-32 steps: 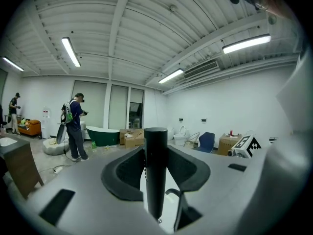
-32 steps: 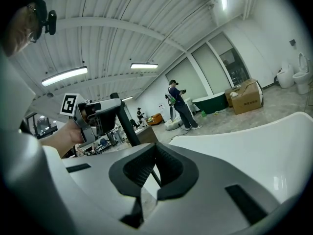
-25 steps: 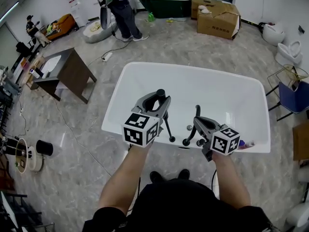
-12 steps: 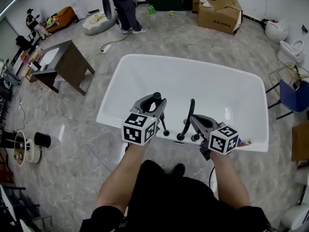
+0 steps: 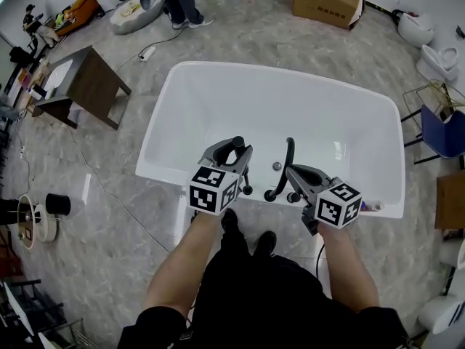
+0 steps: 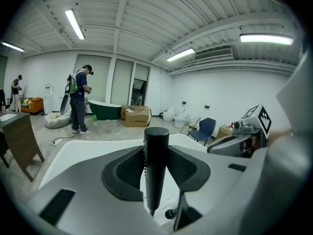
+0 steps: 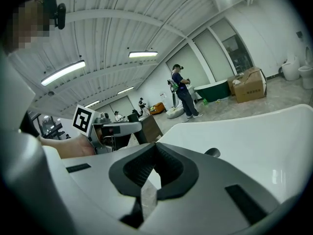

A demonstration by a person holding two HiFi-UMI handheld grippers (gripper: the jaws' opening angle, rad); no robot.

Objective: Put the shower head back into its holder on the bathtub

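Head view, bathtub: A white bathtub [image 5: 174, 122] takes up the middle of the floor. A black curved spout [image 5: 288, 158] stands on its near rim.
Head view, left hand-held gripper: The left hand-held gripper [image 5: 231, 153] is over the near rim, just left of the spout. It is clenched on the black shower head [image 5: 237, 143], which stands close to upright. Whether the shower head's lower end touches the rim I cannot tell.
Head view, right hand-held gripper: The right hand-held gripper [image 5: 298, 176] is just right of the spout, also over the near rim.
Head view, room: A brown table [image 5: 91, 82] stands far left, a cardboard box [image 5: 327, 2] at the far side and a blue chair [image 5: 443, 133] on the right.
Left gripper view: The dark pads press on both sides of the shower head's round handle, which rises upright between them. The white bathtub wall lies beyond. The other hand-held gripper's marker cube [image 6: 259, 117] shows to the right.
Right gripper view: The jaws are clenched tip to tip with nothing between them. The bathtub rim spreads to the right with a black knob [image 7: 212, 152] on it. A person [image 7: 183, 97] stands far off by a green bathtub [image 7: 212, 91].
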